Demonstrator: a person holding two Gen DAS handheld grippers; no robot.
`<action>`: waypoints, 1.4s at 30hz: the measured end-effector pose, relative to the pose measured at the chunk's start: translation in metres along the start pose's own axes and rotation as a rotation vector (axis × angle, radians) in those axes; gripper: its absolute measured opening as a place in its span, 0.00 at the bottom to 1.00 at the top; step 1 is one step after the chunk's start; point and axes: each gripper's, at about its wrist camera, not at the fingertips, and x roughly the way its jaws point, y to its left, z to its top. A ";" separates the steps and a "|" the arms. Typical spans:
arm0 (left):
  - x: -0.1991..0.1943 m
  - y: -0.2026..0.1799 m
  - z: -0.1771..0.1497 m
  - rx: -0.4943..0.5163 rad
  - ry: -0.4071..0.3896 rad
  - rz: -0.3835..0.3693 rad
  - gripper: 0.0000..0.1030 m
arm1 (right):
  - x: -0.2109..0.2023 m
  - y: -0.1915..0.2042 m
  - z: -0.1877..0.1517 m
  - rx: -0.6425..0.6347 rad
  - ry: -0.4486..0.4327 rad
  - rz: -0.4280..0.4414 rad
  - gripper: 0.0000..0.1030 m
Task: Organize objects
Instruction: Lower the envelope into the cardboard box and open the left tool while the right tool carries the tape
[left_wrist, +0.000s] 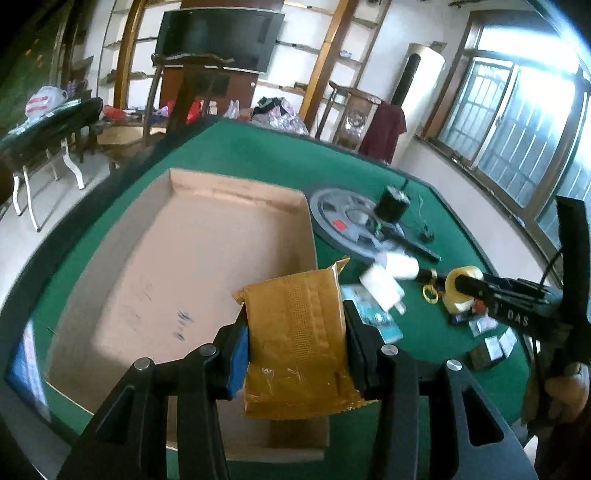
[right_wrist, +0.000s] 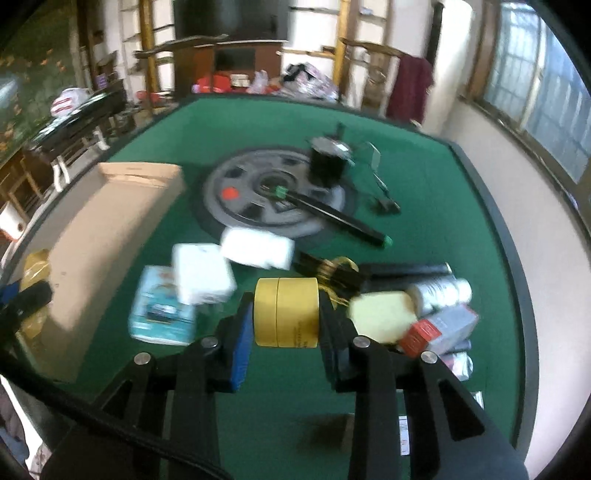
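Observation:
My left gripper (left_wrist: 295, 332) is shut on a gold foil packet (left_wrist: 295, 343) and holds it above the near right corner of the open cardboard box (left_wrist: 192, 258). My right gripper (right_wrist: 286, 317) is shut on a yellow tape roll (right_wrist: 286, 312) and holds it above the green table (right_wrist: 424, 192). The right gripper (left_wrist: 458, 282) with the tape roll (left_wrist: 452, 295) also shows at the right of the left wrist view. The box (right_wrist: 92, 236) and the packet (right_wrist: 35, 269) show at the left of the right wrist view.
Loose items lie right of the box: white boxes (right_wrist: 205, 273), a blue-white packet (right_wrist: 159, 314), a yellow pad (right_wrist: 380, 314), a red-grey carton (right_wrist: 439, 326), a white bottle (right_wrist: 439, 291). A grey weight plate (right_wrist: 258, 192) with a black motor (right_wrist: 327, 158) lies farther back.

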 end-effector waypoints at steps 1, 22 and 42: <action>-0.002 0.003 0.005 -0.003 -0.004 -0.002 0.38 | -0.002 0.009 0.006 -0.012 -0.009 0.021 0.29; 0.136 0.089 0.094 -0.147 0.187 0.090 0.38 | 0.111 0.125 0.094 -0.006 0.059 0.244 0.29; 0.151 0.093 0.093 -0.203 0.217 0.112 0.47 | 0.137 0.129 0.092 -0.030 0.081 0.135 0.29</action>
